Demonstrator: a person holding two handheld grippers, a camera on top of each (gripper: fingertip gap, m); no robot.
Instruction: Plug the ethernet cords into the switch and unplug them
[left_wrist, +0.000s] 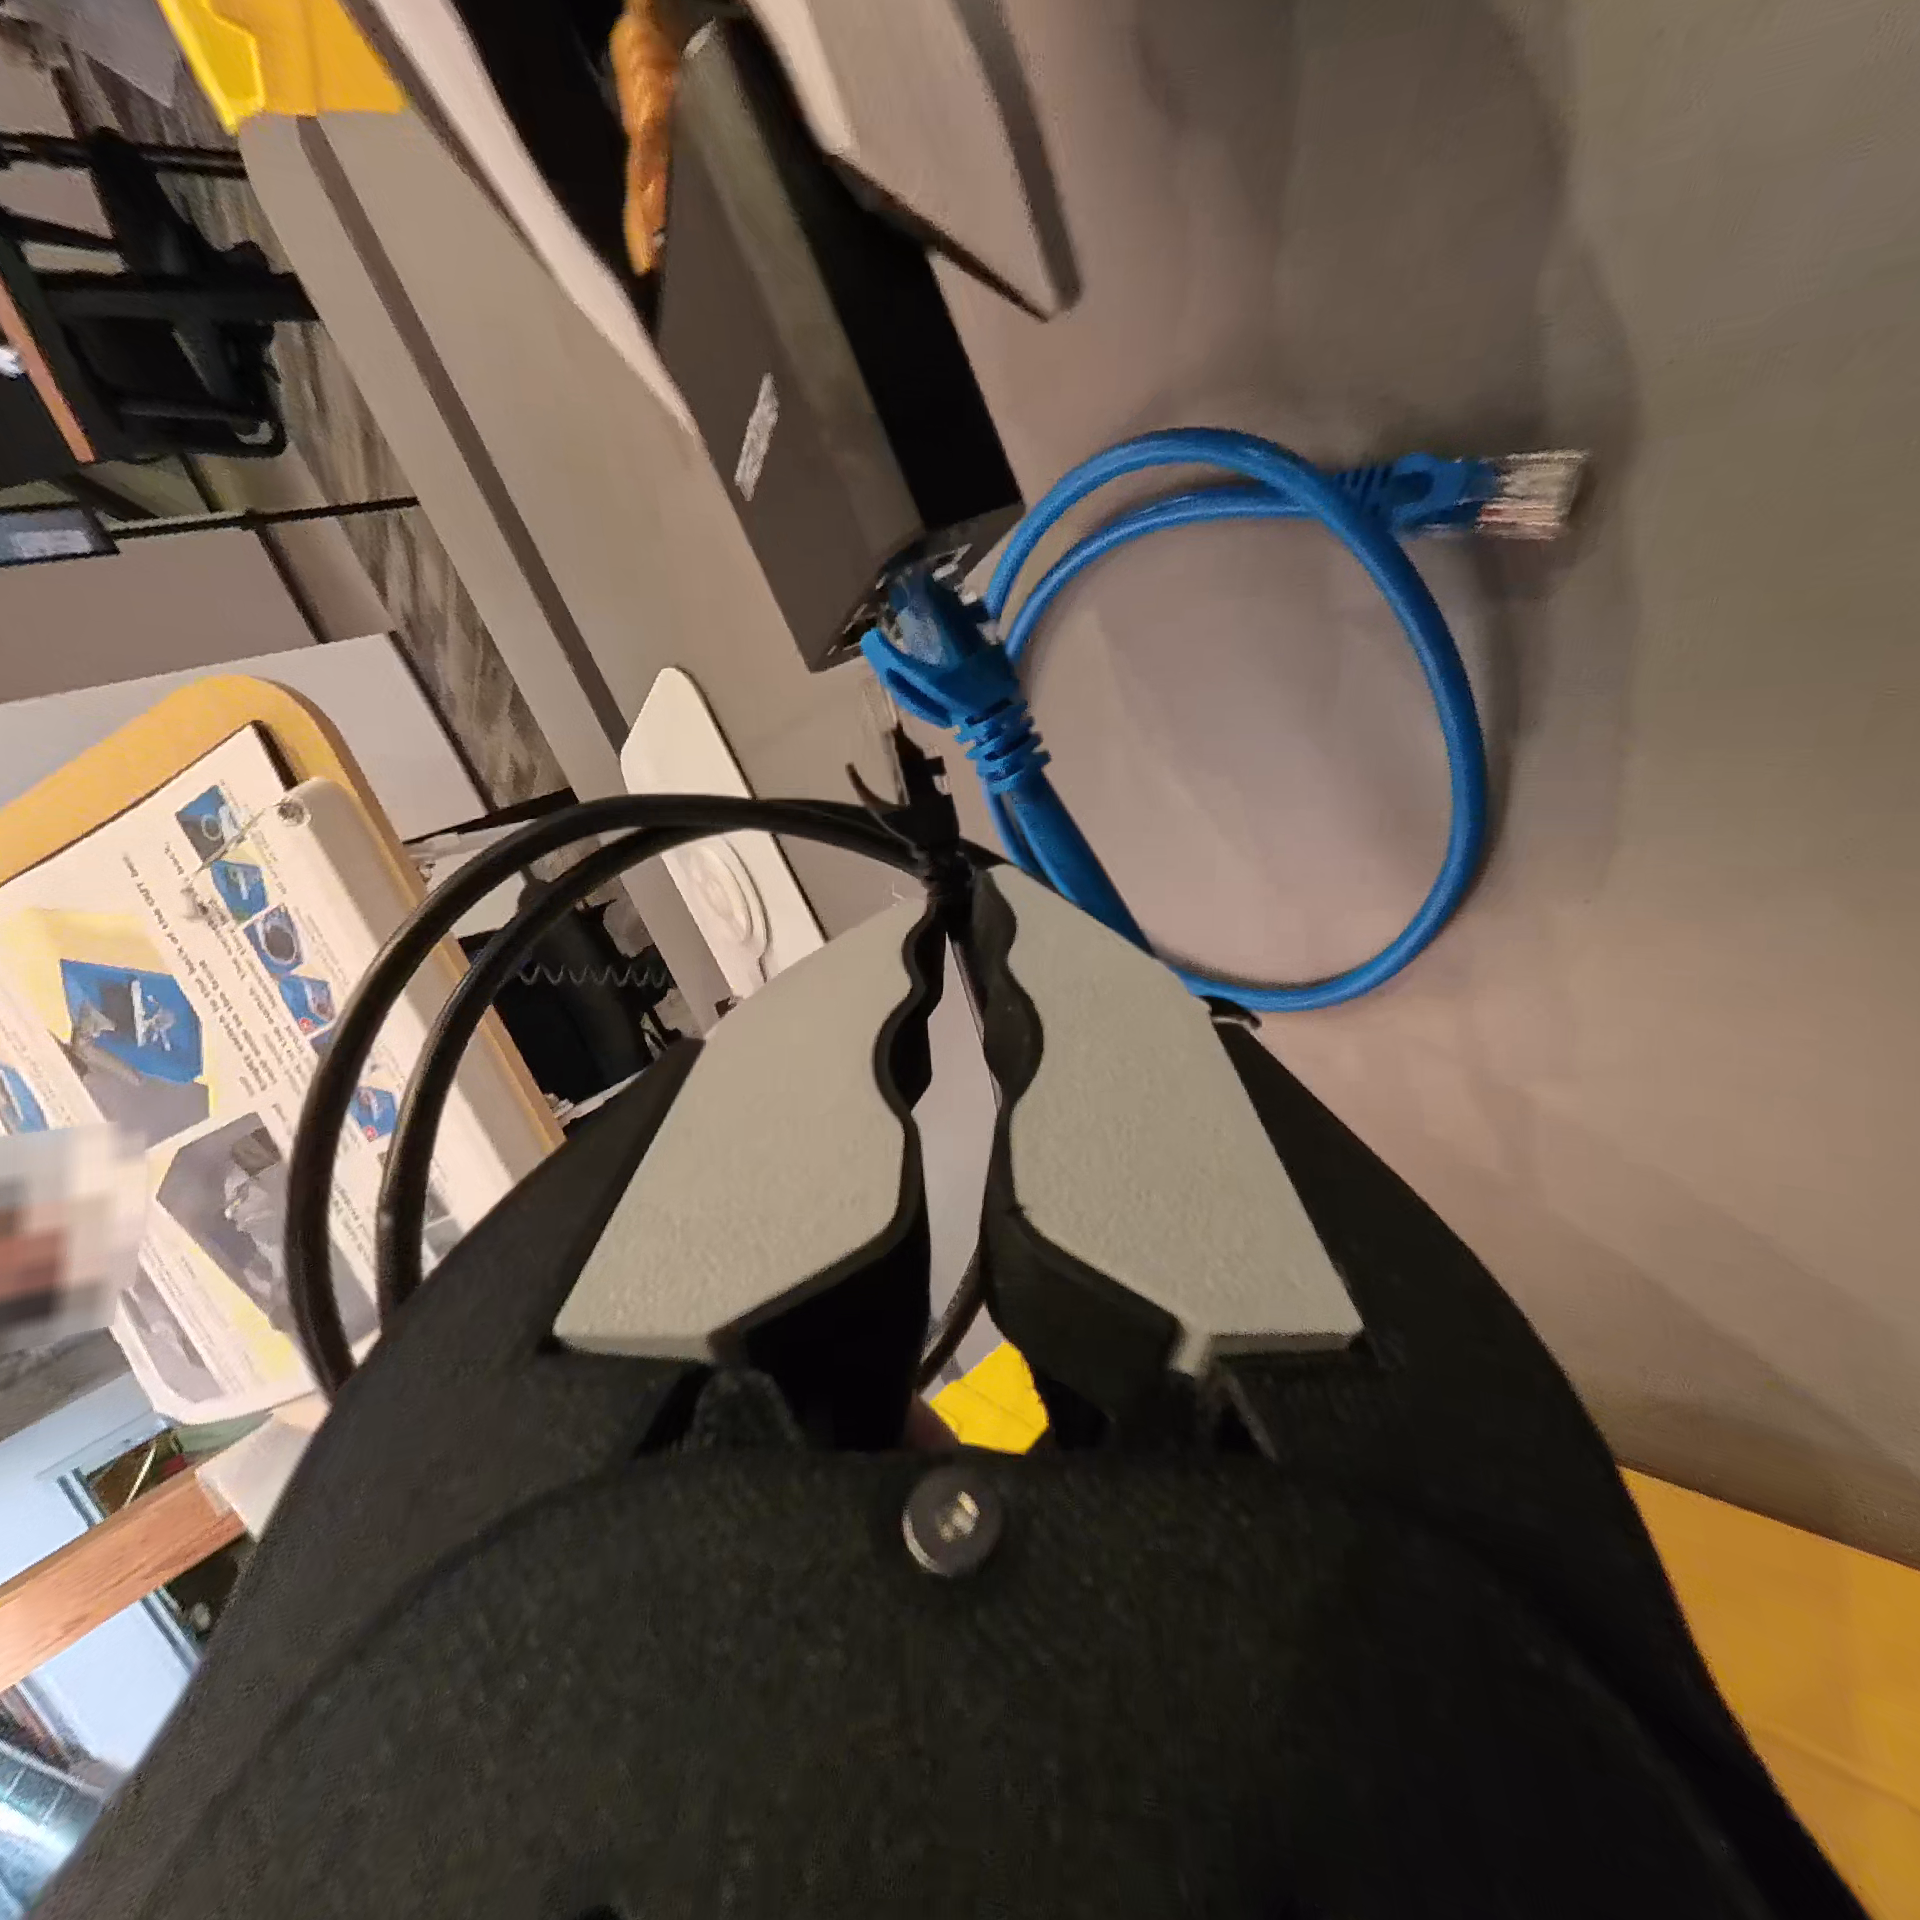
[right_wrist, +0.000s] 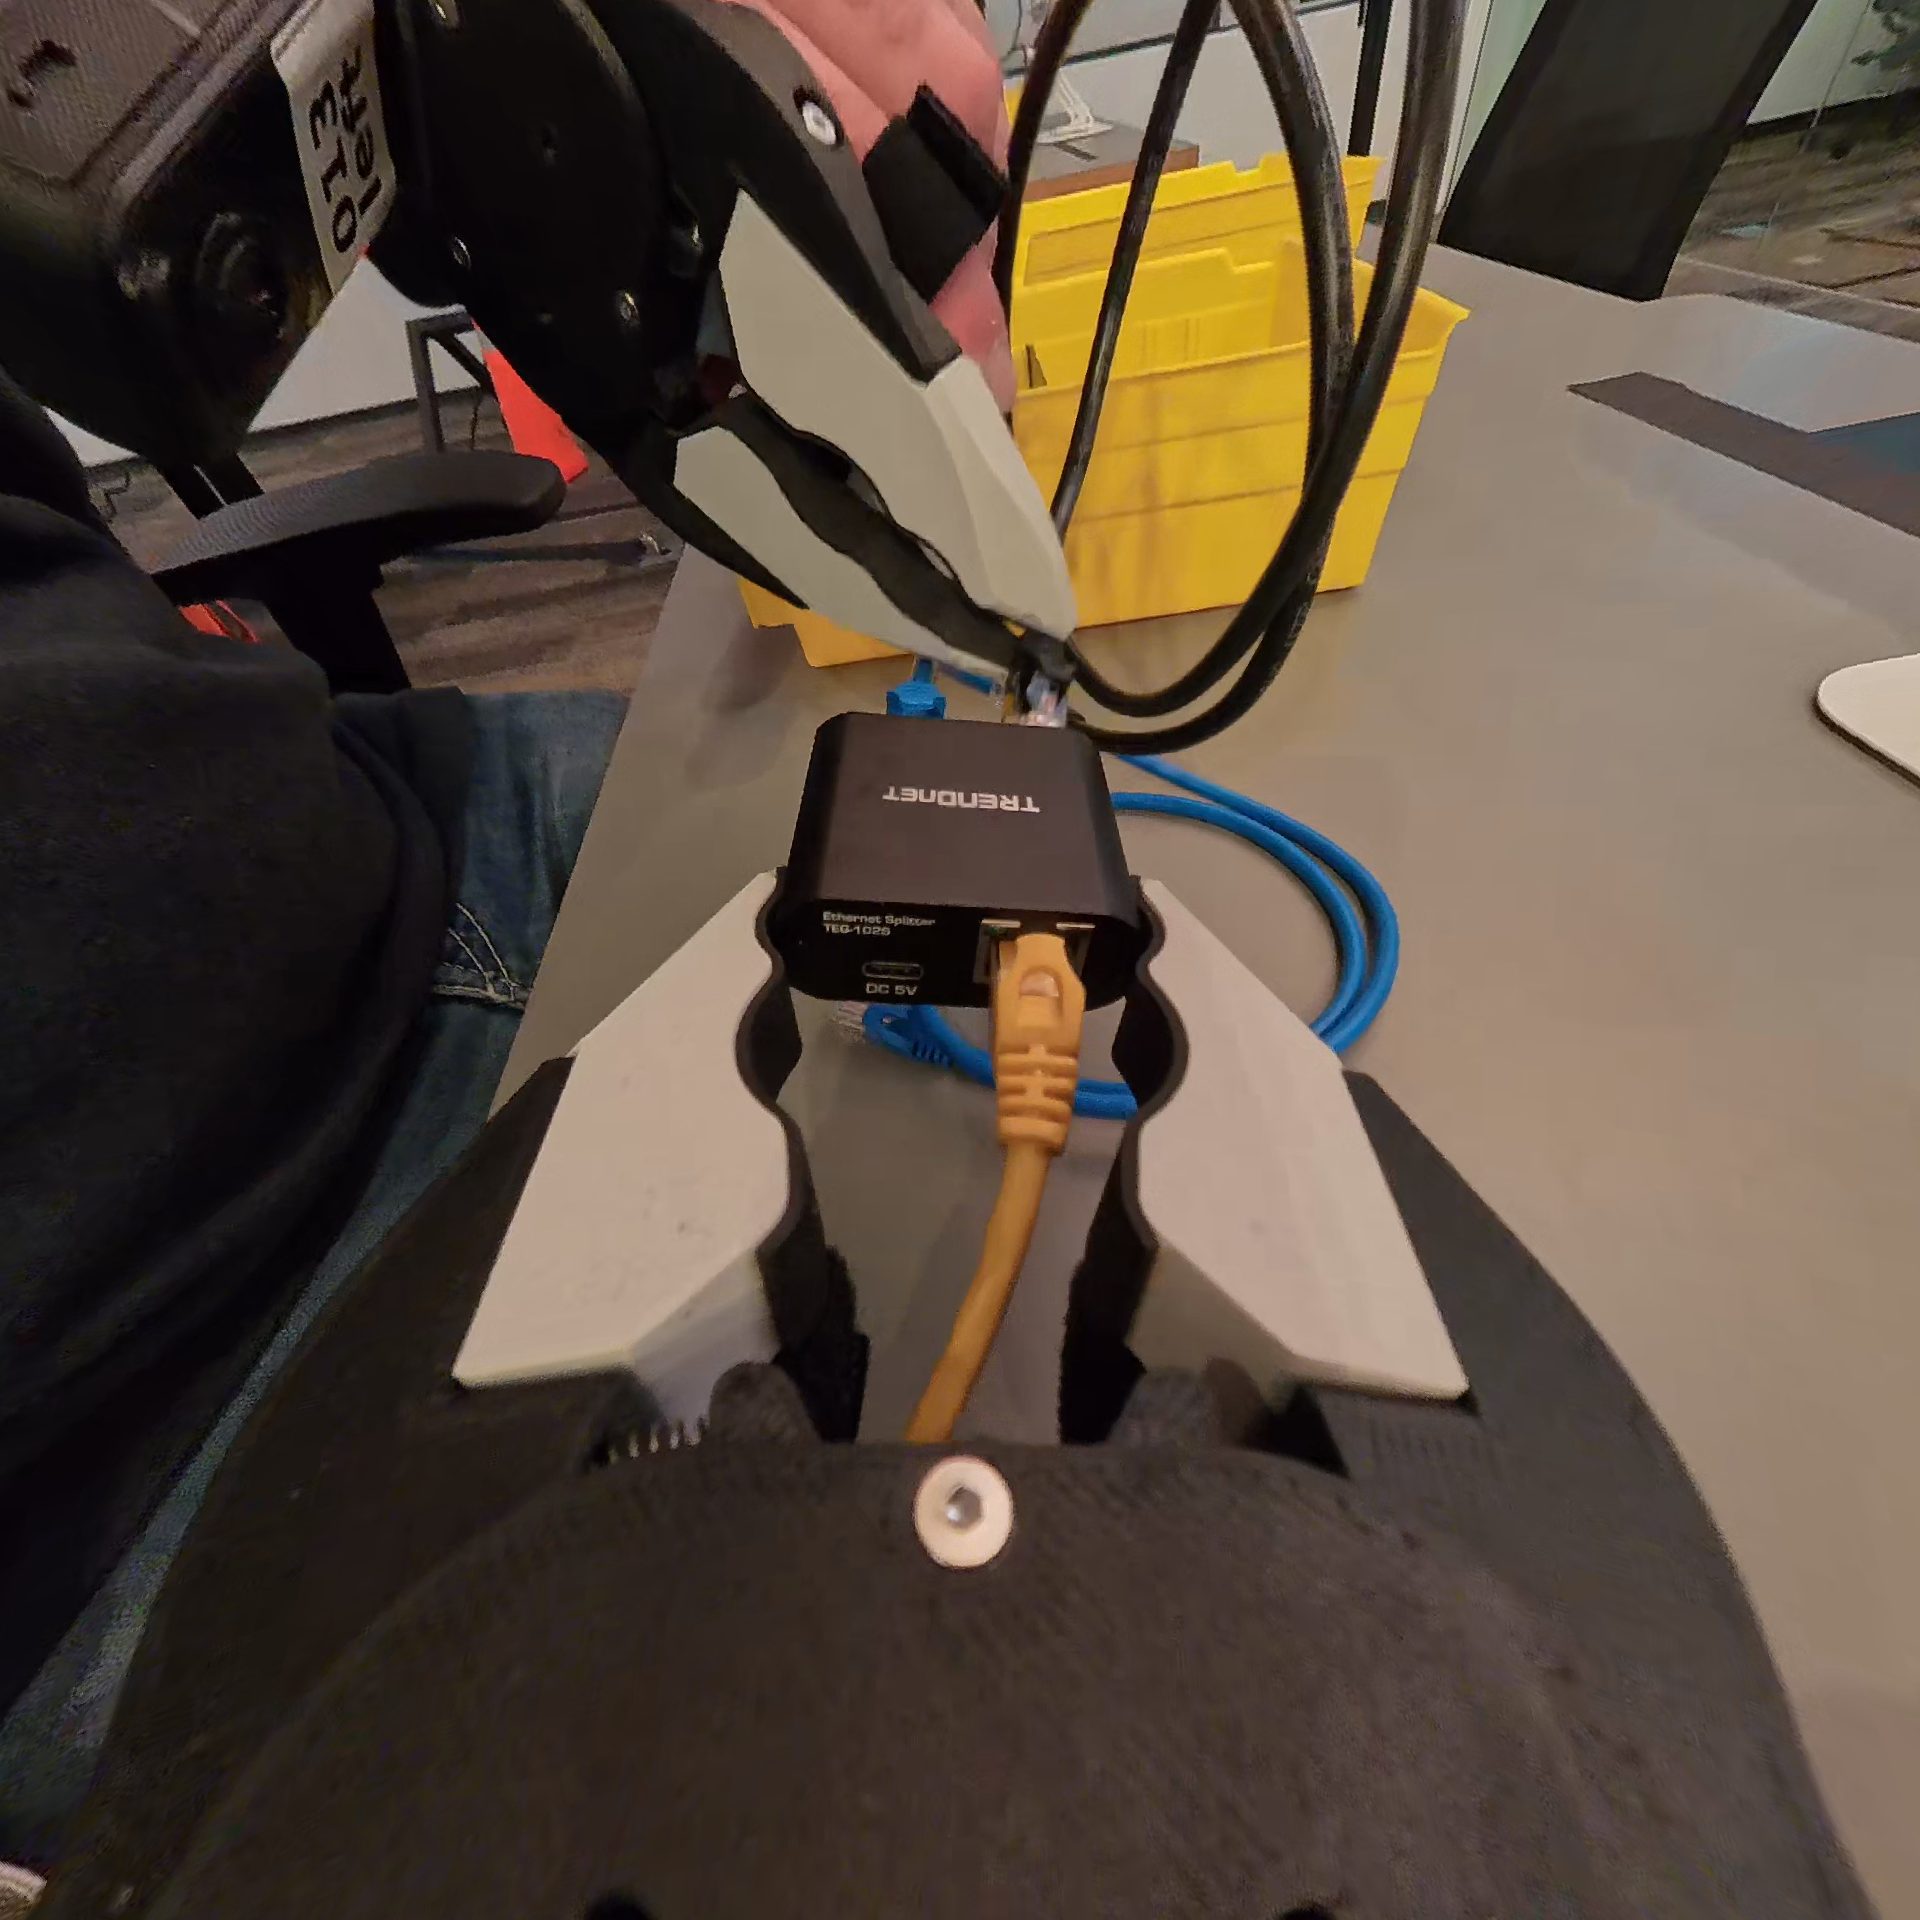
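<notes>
The black switch (right_wrist: 951, 821) lies on the grey table (right_wrist: 1558, 1091). My right gripper (right_wrist: 956, 930) is shut on the switch, one finger against each side. An orange ethernet cord (right_wrist: 1034, 1049) is plugged into its near port and runs back between my fingers. My left gripper (left_wrist: 956, 899), also in the right wrist view (right_wrist: 1029, 634), is shut on the black ethernet cord (left_wrist: 343, 1039) just behind its plug (right_wrist: 1042, 701), at the switch's far face (left_wrist: 904, 592). I cannot tell whether that plug is seated. A blue ethernet cord (left_wrist: 1444, 748) sits in a far port; its free plug (left_wrist: 1527, 494) lies on the table.
Yellow bins (right_wrist: 1205, 416) stand just beyond the switch. A white flat device (left_wrist: 707, 831) lies near the table edge, above a printed sheet (left_wrist: 156, 1039). A person's dark sleeve and jeans (right_wrist: 208, 935) are at the left, an office chair (right_wrist: 364, 520) behind. Tip to tip, the grippers are about 7 cm apart.
</notes>
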